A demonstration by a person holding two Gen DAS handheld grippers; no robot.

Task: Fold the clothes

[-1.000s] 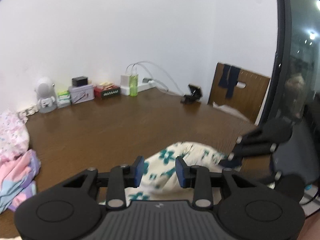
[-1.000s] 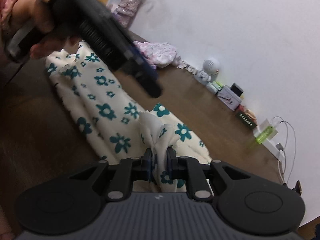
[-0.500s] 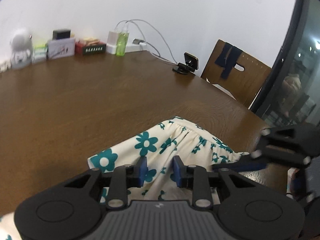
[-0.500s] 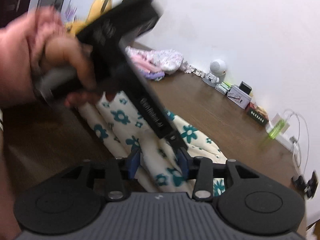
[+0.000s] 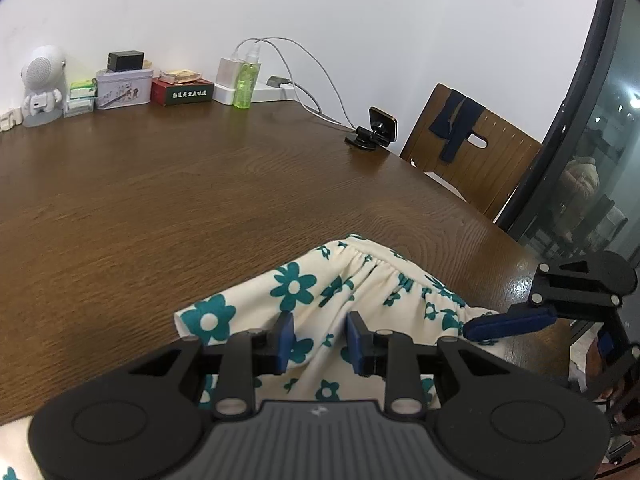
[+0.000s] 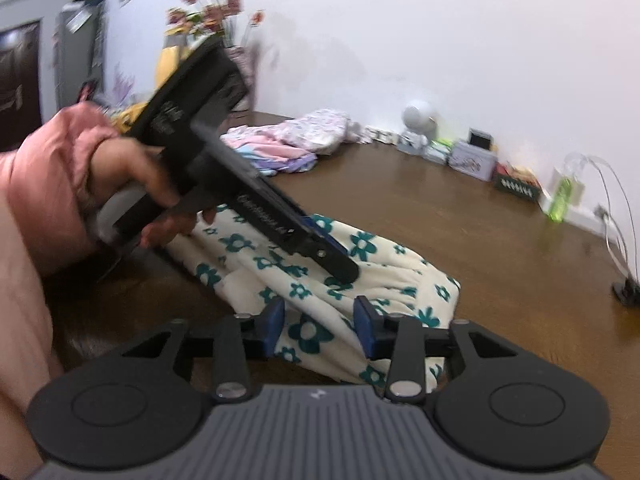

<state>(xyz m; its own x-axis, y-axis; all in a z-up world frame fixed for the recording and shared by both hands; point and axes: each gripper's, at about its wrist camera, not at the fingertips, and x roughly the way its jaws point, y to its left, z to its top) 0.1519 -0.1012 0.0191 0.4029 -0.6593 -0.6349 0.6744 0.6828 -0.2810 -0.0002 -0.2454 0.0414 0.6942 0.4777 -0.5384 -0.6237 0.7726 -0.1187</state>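
A cream garment with teal flowers (image 5: 360, 280) lies folded on the brown wooden table (image 5: 160, 200) near its front right corner. My left gripper (image 5: 320, 340) hovers low over it, pads apart, nothing pinched between them. The right gripper (image 6: 319, 326) stands over the same garment (image 6: 384, 264), near its elastic edge. Its jaws are opening and the cloth lies loose below them. In the right wrist view a hand in a pink sleeve holds the left gripper (image 6: 336, 264), tips down on the cloth. One blue finger of the right gripper (image 5: 508, 322) shows at the garment's right edge.
A pile of pink and lilac clothes (image 6: 288, 148) sits at the table's far left. Along the wall stand a white speaker figure (image 5: 42, 86), tins, a green bottle (image 5: 246, 84), chargers with cables, and a phone stand (image 5: 374, 132). A wooden chair (image 5: 472, 152) and a glass door lie to the right.
The right gripper let go of the pinched fold and its jaws widened. The left gripper came down over the garment and swung toward its right end.
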